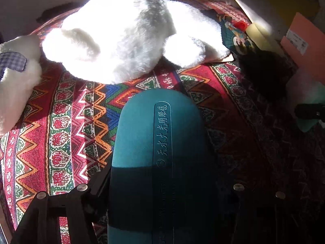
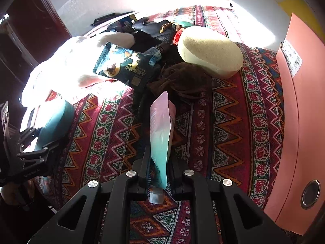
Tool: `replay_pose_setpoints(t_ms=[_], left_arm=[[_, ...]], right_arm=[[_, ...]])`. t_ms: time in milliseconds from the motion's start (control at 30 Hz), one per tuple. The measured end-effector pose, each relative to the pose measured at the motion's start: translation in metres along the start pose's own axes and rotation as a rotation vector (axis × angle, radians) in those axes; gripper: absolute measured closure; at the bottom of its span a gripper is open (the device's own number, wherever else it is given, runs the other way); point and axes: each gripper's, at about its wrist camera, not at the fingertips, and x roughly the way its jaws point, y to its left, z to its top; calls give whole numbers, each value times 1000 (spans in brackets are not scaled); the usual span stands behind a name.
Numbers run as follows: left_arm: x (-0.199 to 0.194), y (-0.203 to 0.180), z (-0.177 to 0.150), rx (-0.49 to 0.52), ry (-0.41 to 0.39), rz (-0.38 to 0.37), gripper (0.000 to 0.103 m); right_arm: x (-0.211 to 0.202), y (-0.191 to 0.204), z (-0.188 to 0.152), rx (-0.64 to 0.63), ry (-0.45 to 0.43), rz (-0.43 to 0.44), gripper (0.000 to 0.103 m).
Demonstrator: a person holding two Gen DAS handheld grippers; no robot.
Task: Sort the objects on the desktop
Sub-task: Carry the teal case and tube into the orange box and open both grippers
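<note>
A teal glasses case [image 1: 158,142] with embossed lettering fills the middle of the left wrist view, and my left gripper [image 1: 162,183] is shut on it just above the patterned tablecloth [image 1: 61,132]. The right wrist view shows that same case [image 2: 54,122] in the left gripper [image 2: 30,154] at the far left. My right gripper [image 2: 160,160] is shut on a pink-and-teal tube [image 2: 160,126], whose white cap points back toward the camera. A big white plush toy [image 1: 121,36] lies straight ahead of the case in bright sun.
Behind the tube lie a dark snack packet [image 2: 126,65], a brown cloth pouch [image 2: 182,77], a pale yellow sponge [image 2: 209,50] and black items. A salmon box [image 2: 300,122] borders the right side. A second white plush [image 1: 16,77] sits at the left edge.
</note>
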Motion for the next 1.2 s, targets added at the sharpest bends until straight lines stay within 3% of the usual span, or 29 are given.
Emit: replay_pose_setpoints(t_ms=[267, 667, 767, 1200], left_arm=[[-46, 4, -6, -56, -81, -81, 36], [-112, -38, 15, -2, -217, -170, 36], [-122, -53, 19, 12, -234, -203, 36], [-154, -138, 63, 151, -326, -301, 36]], right_arm=[[-26, 17, -3, -15, -72, 67, 89], [-80, 20, -15, -16, -252, 139, 89], [-98, 13, -19, 24, -300, 173, 89], [-190, -51, -44, 168, -585, 118, 88]])
